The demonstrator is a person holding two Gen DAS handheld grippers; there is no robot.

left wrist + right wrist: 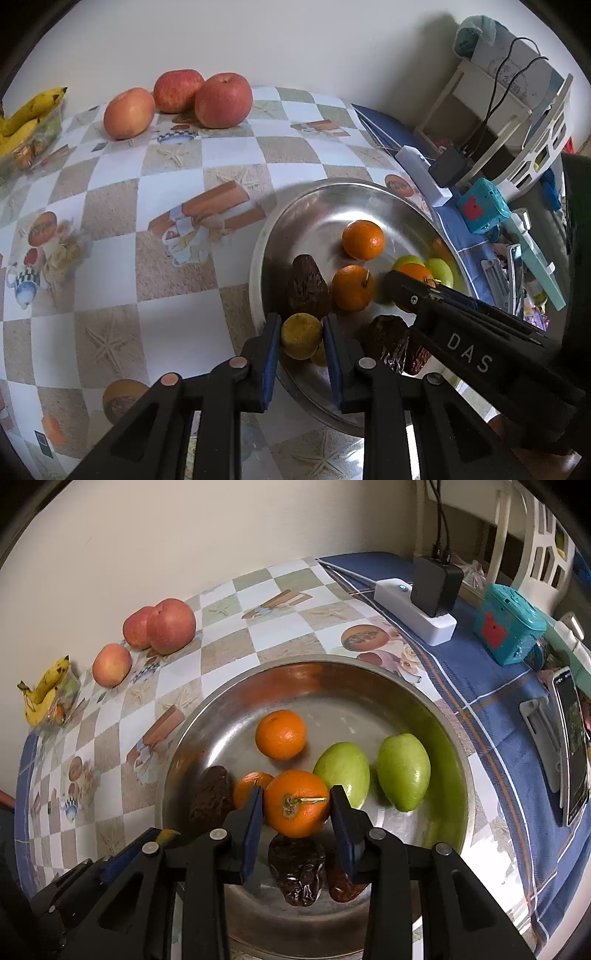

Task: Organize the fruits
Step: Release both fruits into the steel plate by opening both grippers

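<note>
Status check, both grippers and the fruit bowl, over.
Left gripper shut on yellow fruit. Right gripper shut on orange, over steel bowl. Two oranges, two green fruits remain; nothing blocking.

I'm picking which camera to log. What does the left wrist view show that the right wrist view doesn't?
Only the left wrist view shows the yellow fruit between the left gripper fingers, and the right gripper from outside. Only the right wrist view shows the right gripper fingers around an orange, both green fruits unblocked, and a phone. Both show the metal bowl, apples, bananas and power strip.
</note>
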